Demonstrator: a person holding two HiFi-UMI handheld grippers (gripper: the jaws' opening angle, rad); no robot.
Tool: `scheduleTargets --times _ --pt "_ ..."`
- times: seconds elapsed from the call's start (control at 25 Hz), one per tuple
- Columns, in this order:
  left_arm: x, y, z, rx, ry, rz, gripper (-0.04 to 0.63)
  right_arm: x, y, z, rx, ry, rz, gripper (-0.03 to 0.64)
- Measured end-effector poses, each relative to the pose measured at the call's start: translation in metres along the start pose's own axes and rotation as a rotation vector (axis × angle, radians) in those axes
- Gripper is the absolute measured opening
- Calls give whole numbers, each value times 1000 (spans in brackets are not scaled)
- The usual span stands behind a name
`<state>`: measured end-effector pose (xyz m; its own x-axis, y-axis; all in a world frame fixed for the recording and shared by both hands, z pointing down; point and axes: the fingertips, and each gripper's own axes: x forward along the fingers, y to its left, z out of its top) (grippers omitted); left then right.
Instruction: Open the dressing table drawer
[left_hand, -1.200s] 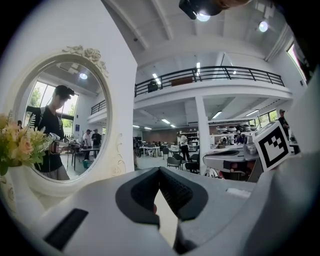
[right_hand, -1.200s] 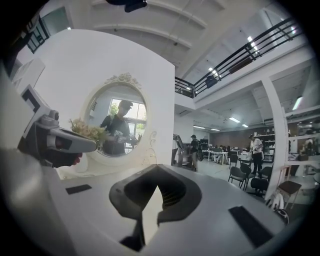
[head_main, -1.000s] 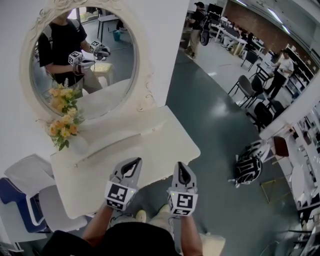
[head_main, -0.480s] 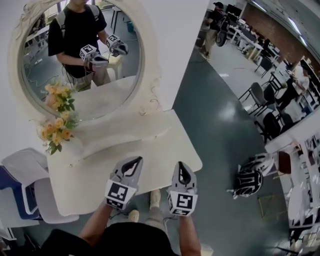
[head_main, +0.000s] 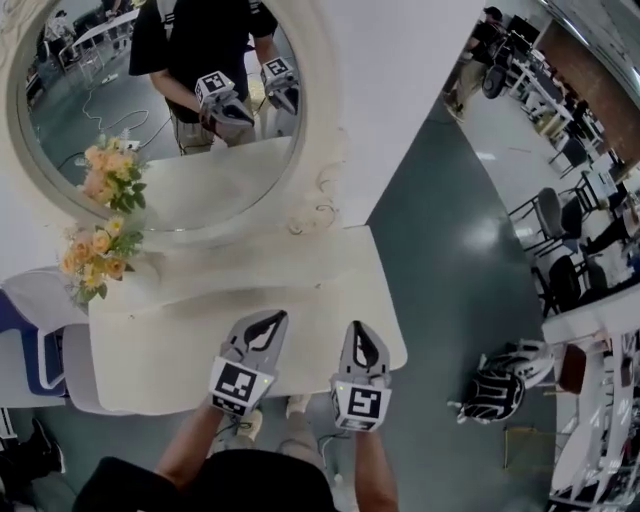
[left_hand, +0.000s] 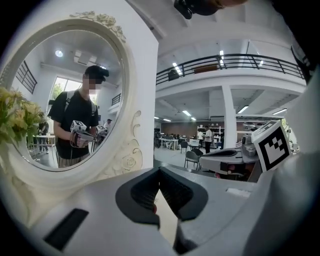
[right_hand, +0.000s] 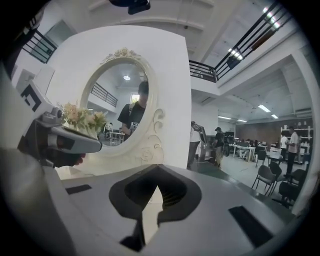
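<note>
The white dressing table (head_main: 170, 345) stands against the wall under an oval mirror (head_main: 170, 140). Its drawer front is hidden below the tabletop in every view. My left gripper (head_main: 274, 319) hangs over the table's front edge, jaws shut with nothing between them. My right gripper (head_main: 358, 329) is beside it over the front right part of the top, also shut and empty. The left gripper view looks along the shut left gripper (left_hand: 159, 170) at the mirror frame (left_hand: 127, 150). The right gripper view shows the shut right gripper (right_hand: 157, 168) facing the mirror (right_hand: 120, 107).
A bunch of yellow flowers (head_main: 92, 255) stands on the table's left end. A white and blue chair (head_main: 35, 345) sits left of the table. A black and white helmet (head_main: 495, 385) lies on the floor at the right. Office chairs (head_main: 560, 215) and people are farther back.
Both grippers have moved forward and a little down, so the tabletop now lies beneath them. The mirror and flowers have come closer. Both sets of jaws stayed shut.
</note>
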<state>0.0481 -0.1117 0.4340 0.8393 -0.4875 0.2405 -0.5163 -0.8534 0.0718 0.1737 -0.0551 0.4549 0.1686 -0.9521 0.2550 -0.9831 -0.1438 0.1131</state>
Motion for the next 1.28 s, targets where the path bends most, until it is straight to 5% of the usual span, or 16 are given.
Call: scheduleTargets --times 0.56,1.28 --pt "39 35 -55 -59 82 127 0 75 20 -57 -26 95 169 -2" --pt "64 63 -127 -129 136 232 0 133 33 -136 -14 189 262 0"
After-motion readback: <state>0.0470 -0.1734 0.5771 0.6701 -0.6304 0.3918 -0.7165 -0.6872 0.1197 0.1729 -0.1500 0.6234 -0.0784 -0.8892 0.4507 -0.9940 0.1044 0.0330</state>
